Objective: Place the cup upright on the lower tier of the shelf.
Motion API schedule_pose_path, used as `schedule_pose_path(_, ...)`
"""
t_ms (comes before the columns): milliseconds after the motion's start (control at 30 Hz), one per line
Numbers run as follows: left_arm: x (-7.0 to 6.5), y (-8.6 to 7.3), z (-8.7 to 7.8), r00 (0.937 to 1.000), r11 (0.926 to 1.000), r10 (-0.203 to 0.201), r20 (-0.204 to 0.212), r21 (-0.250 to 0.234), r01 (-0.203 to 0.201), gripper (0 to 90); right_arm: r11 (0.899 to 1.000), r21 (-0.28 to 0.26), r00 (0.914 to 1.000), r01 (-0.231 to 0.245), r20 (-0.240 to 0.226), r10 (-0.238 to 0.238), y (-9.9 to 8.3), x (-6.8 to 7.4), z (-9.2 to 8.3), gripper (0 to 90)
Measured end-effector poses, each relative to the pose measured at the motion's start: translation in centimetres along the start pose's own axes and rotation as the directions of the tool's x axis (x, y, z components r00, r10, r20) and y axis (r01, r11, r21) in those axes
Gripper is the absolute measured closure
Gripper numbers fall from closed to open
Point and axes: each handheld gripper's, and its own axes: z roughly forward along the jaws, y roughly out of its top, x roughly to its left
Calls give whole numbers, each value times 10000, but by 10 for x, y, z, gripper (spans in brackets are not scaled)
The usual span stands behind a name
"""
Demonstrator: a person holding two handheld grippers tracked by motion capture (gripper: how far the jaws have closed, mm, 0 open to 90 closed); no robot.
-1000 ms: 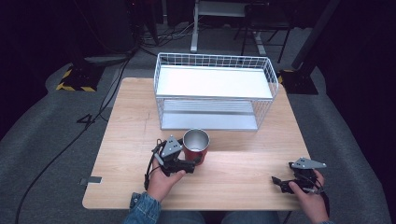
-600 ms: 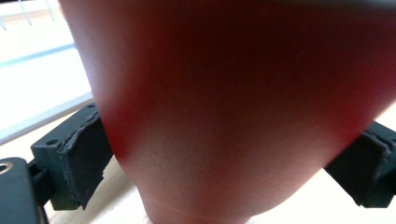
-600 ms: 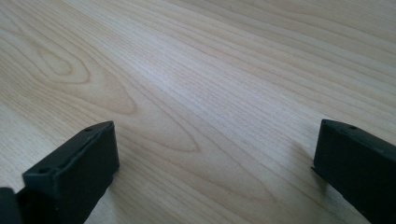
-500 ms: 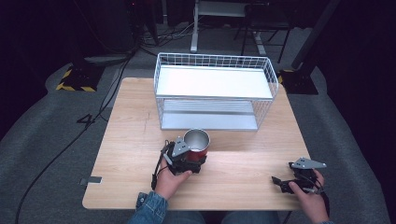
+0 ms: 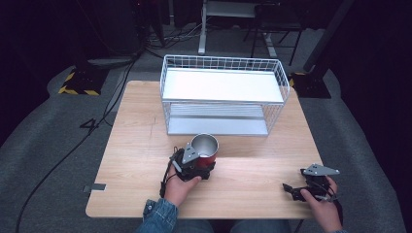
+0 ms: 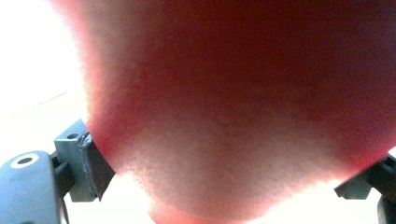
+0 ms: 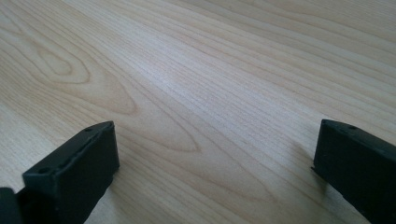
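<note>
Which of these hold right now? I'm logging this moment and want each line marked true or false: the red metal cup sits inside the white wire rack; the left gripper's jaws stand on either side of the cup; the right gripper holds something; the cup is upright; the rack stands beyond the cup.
1. The red metal cup sits inside the white wire rack. False: it stands on the light wooden table, in front of the rack.
2. The left gripper has its jaws on either side of the cup. True.
3. The right gripper holds something. False: its jaws are apart over bare table.
4. The cup is upright, mouth up. True.
5. The rack stands beyond the cup. True.
</note>
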Motion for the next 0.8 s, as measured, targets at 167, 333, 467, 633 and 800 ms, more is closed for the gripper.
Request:
schedule_pose_path(167,-1,0,-1,9997,9999,151,-185,84,-150,156,10000,-6,10000,-3,-14,3,0,0,0,1)
schedule_pose_path(333,1,1,-3,9999,9999,5,-156,104,-3,161,10000,-8,10000,-1,-13,1,0,0,0,1)
schedule_pose_path(467,3,3,-6,9999,9999,1,-167,128,2,162,10000,-1,10000,3,2,-3,0,0,0,1)
schedule_pose_path(633,3,8,-10,9999,9999,45,-95,116,-44,163,10000,3,10000,2,2,-2,0,0,0,1)
schedule_pose_path(800,2,15,-13,9999,9999,105,3,19,-105,163,10000,-2,10000,3,2,-3,0,0,0,1)
